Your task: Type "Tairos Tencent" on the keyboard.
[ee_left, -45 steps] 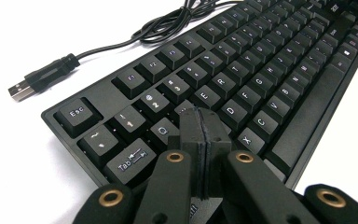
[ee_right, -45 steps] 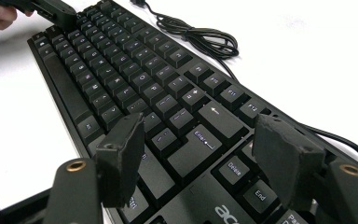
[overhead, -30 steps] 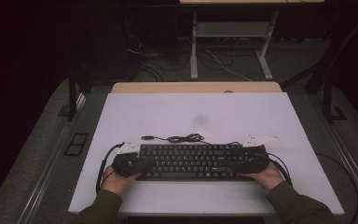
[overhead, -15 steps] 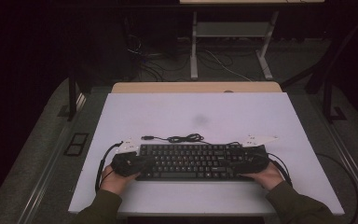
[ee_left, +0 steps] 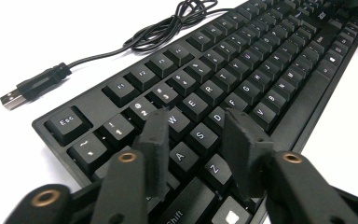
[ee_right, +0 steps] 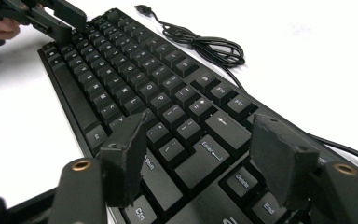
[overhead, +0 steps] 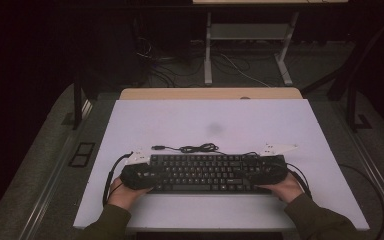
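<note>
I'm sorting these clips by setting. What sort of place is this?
Probably a lab or workshop set up for recording, not a home. A bare white table holds just a black keyboard with its cable unplugged, and beyond it stand a metal-legged desk and loose floor cables in a dark room.

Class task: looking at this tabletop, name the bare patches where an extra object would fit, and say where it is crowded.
Free: the wide stretch of white tabletop beyond the coiled black USB cable, plus strips along both side edges. A narrower bare band runs between the black keyboard and the near edge. Crowded: both keyboard ends, where the left gripper and right gripper sit.
</note>
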Demonstrator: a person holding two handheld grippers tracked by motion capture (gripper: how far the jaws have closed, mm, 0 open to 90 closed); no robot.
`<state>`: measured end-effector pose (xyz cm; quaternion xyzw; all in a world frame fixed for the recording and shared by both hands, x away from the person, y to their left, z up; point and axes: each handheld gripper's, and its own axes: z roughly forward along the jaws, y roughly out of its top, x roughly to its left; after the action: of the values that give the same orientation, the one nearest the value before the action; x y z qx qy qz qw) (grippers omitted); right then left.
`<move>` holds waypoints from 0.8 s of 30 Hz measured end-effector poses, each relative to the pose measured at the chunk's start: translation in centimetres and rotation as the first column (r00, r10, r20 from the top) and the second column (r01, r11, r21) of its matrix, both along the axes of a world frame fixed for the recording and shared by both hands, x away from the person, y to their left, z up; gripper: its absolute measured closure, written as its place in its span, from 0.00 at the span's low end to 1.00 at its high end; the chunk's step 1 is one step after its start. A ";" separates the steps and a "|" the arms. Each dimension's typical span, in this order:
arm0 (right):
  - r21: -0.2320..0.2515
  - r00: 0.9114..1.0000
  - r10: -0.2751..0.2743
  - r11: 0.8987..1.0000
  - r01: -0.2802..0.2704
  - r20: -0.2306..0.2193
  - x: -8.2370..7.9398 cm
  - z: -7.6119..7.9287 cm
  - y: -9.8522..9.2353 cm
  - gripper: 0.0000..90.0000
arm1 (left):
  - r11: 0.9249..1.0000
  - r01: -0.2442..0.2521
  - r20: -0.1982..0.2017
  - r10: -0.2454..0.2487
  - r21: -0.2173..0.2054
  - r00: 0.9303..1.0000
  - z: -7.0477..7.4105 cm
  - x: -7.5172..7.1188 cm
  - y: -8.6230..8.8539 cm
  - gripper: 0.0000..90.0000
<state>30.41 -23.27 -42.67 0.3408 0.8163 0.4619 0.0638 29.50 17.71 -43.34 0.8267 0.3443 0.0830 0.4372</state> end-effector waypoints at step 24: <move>0.043 0.993 0.119 0.992 -0.118 -0.020 1.3 1.2 2.0 0.86 | 1.000 0.005 0.027 -0.005 -0.021 1.000 -0.2 -0.4 -1.1 0.22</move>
<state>31.69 -21.26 -41.45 0.2981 0.8260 0.4780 0.0197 29.09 16.60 -43.53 0.8217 0.3372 0.0895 0.4507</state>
